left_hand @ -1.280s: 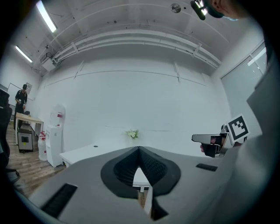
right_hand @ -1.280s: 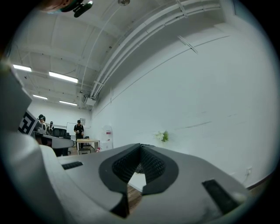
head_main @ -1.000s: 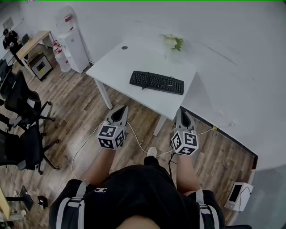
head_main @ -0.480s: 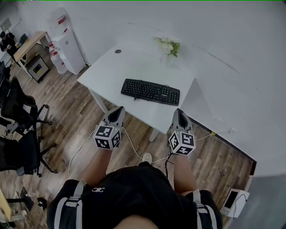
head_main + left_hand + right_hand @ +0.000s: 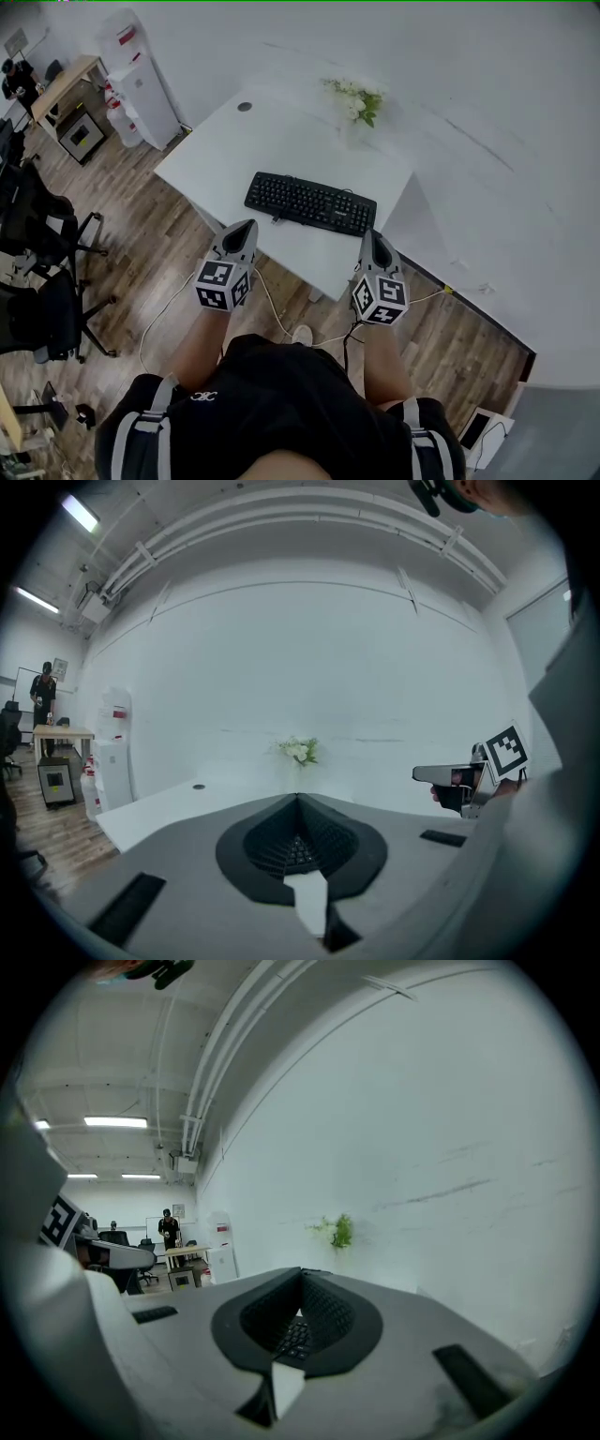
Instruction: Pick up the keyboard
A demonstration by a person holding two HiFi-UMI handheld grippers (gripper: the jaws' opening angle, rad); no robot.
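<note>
Readable text: none in any of the three views.
Black keyboard (image 5: 309, 203): pale legends on the keys, too small to make out.
White water dispenser (image 5: 134, 80): red patches on its front, no letters legible.
Cubes on the left gripper (image 5: 246, 227) and right gripper (image 5: 371, 236): black-and-white square marker patterns, no words or digits.
Black shorts (image 5: 281, 403): a small white emblem at the hip, not legible.
Small pale sheet (image 5: 59, 667) on the far wall: too blurred to read.
</note>
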